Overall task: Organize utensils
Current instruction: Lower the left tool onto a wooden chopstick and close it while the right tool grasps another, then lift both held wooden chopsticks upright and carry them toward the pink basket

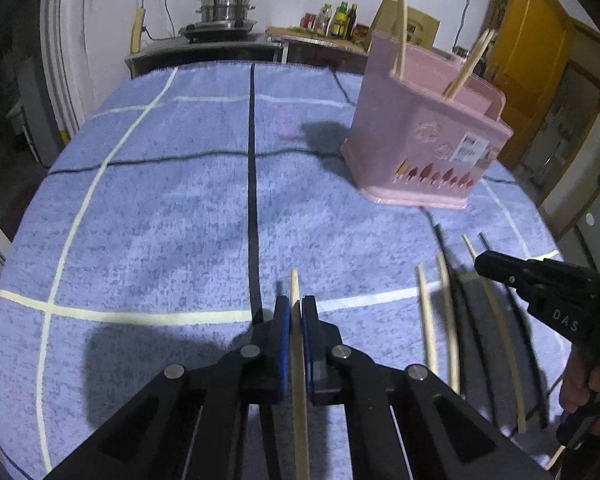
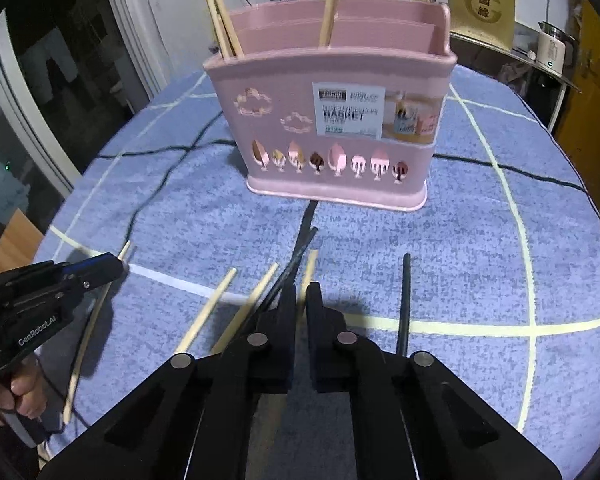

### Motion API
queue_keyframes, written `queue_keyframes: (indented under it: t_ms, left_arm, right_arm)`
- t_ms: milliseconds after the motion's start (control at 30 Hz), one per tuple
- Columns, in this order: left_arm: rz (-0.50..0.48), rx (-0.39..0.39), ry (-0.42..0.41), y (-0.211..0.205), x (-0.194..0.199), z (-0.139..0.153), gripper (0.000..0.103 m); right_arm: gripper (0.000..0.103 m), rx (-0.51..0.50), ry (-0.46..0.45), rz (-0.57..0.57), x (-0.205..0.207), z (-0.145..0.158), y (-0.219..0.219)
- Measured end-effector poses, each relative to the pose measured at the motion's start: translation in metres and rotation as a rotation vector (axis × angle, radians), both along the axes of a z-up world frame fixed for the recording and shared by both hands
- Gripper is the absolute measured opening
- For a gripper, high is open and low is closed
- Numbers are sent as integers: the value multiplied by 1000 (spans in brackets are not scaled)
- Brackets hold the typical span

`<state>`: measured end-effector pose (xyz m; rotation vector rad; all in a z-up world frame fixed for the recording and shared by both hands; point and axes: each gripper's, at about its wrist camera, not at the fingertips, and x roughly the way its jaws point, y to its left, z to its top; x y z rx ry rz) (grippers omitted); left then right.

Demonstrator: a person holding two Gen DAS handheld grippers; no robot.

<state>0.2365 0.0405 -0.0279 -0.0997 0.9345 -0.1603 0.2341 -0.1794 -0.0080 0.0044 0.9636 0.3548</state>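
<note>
My landmark is the pink plastic utensil basket (image 2: 332,120), which stands upright on the blue towelling cloth with pale and dark stripes (image 1: 160,208); pale wooden chopsticks stand in its compartments. Both grippers sit on the near side of that basket, angled steeply down toward the cloth.

My left gripper (image 1: 296,308) lies well to the basket's near left. Its blue-padded jaws are pinched narrow on a single pale wooden chopstick (image 1: 300,360), which runs lengthwise between the pads, its tip poking out past them toward the basket.

My right gripper (image 2: 301,296) points almost straight at the basket's front. Its jaws are drawn nearly together around another pale chopstick (image 2: 309,272), whose tip shows just beyond them.

Between the two grippers, loose on the cloth in front of the basket, lie more pale chopsticks (image 2: 208,312) and a black chopstick (image 2: 404,304) just right of my right gripper. A hand (image 2: 24,392) grips the left tool's handle.
</note>
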Motion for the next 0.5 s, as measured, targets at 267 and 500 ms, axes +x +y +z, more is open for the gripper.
queue_keyframes:
  t_ms: [267,500]
  left_arm:
    - [-27,-20,-96,-5,-16,44,6]
    - [-33,-40,-160,-4,-22,81,6]
  right_arm:
    - [4,32,-52,5,-8,25,-11]
    - [4,86,-148,22,-23,60,-15]
